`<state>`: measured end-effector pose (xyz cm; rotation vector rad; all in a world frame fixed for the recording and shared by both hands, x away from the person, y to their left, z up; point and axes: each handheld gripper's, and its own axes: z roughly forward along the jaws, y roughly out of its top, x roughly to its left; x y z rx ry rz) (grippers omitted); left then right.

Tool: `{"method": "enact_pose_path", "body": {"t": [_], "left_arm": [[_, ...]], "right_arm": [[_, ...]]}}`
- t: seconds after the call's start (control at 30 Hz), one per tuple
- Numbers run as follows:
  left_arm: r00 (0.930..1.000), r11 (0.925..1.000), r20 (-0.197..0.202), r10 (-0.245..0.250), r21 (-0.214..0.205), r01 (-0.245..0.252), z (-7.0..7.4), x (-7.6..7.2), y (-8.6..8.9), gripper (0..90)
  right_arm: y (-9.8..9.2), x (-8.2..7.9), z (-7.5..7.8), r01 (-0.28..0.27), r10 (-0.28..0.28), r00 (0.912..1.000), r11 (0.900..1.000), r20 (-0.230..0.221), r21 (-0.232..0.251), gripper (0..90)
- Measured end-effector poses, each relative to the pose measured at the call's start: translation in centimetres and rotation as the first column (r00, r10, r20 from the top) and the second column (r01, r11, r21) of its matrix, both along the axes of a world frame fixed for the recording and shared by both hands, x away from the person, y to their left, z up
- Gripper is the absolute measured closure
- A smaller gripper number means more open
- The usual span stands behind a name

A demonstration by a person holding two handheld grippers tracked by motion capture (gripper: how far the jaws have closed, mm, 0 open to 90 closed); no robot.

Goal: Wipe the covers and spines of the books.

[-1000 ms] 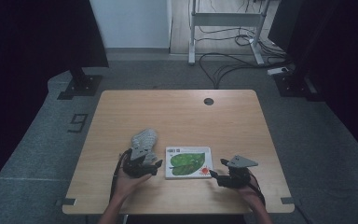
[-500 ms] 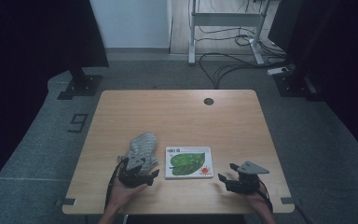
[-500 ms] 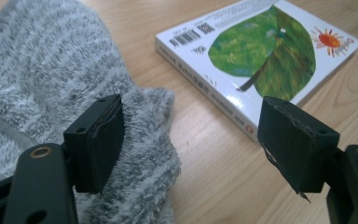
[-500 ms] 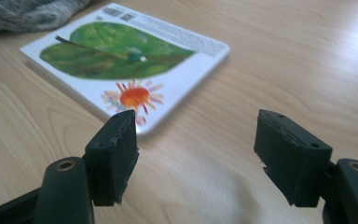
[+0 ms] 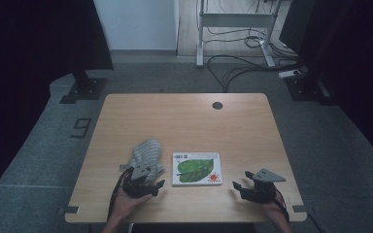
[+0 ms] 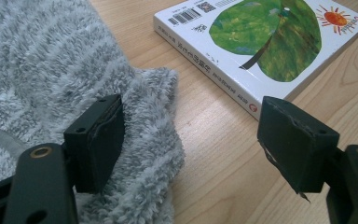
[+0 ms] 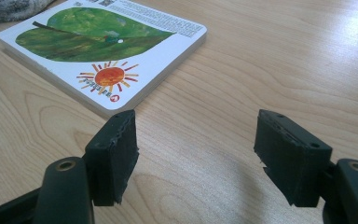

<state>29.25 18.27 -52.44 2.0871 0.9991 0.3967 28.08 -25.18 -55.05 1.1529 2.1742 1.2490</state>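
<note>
A white board book (image 5: 196, 169) with a green leaf and an orange sun on its cover lies flat near the table's front edge. A grey fluffy cloth (image 5: 145, 154) lies just left of it. My left gripper (image 5: 148, 183) sits at the cloth's near end, open. In the left gripper view (image 6: 193, 126) its left jaw hangs over the cloth's edge (image 6: 51, 70) and its right jaw over bare wood, with the book (image 6: 261, 42) beyond. My right gripper (image 5: 239, 187) is open to the right of the book. In the right gripper view (image 7: 198, 140) the book's sun corner (image 7: 107, 77) lies just ahead of its left jaw.
The wooden table (image 5: 189, 121) has a round cable hole (image 5: 217, 105) at the back. Beyond it stand a desk frame (image 5: 233, 29) with cables on the floor, and a dark stand base (image 5: 82, 90) at the left.
Both hands have drawn back a little toward the table's front edge. The right gripper has also drifted right, away from the book. Book and cloth have not moved.
</note>
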Motion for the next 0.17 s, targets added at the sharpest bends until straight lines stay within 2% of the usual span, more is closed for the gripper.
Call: {"method": "enact_pose_path", "body": {"t": [0.17], "left_arm": [[1.0000,0.9999,-0.002,0.005,-0.009,-0.005,0.08,0.08,0.06,24.1]], "right_arm": [[-0.01,0.05,-0.01,-0.003,0.003,1.0000,1.0000,0.001,-0.002,29.0]]}}
